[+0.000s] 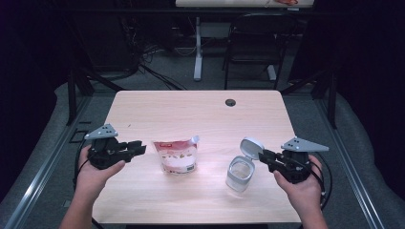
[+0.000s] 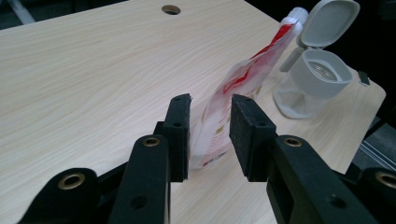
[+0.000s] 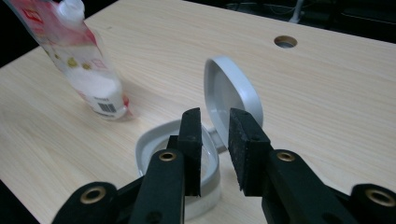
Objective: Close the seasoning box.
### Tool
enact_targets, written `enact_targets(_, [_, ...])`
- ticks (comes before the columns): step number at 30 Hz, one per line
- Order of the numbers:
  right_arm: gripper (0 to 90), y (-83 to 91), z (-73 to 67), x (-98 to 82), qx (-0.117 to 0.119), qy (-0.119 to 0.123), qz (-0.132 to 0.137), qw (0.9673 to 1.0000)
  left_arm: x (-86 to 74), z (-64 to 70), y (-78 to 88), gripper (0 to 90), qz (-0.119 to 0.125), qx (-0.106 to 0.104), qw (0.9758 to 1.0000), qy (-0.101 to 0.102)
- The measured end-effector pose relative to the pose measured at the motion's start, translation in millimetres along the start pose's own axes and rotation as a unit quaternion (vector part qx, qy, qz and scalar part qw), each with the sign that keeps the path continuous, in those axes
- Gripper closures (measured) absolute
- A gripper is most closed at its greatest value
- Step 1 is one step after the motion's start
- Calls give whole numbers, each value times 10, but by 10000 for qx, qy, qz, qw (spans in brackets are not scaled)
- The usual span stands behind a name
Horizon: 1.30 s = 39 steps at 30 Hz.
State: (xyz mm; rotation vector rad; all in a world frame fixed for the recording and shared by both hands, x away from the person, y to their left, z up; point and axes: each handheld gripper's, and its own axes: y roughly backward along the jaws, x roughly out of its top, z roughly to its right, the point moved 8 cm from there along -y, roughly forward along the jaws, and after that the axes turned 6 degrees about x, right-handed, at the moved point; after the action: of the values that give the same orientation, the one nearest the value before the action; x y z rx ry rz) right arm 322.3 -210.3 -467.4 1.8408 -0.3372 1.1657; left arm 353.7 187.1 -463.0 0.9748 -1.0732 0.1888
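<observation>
Left gripper (image 1: 138, 147) and right gripper (image 1: 264, 155), fingers parted, empty; aim squarely at the red-and-white spouted pouch (image 1: 177, 155) centre-frame; steady the clear flip-lid jar (image 1: 240, 174) lower right.

A pale wooden table (image 1: 200, 109) stands on grey floor (image 1: 167, 76); behind it, a black chair (image 1: 253, 43) in darkness.
</observation>
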Motion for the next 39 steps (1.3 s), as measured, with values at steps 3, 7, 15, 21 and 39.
enact_targets(3, [760, -21, -31, 56, 74, 23, 32, 10000, 41, 36, -16, 683, -9, -59, 10000, -45])
enact_targets(7, [761, -90, -97, 151, 166, 126, 16, 9998, 65, 75, -90, 688, -81, -143, 9998, -76])
enact_targets(15, [749, -302, -246, 295, 394, 329, -97, 9986, 115, 119, -247, 708, -330, -169, 9991, -223])
enact_targets(21, [738, -400, -315, 356, 522, 390, -148, 9978, 86, 114, -320, 705, -361, -188, 9989, -231])
enact_targets(39, [713, -870, -642, 457, 1047, 619, -375, 9919, 16, 61, -347, 735, -183, -253, 9993, -190])
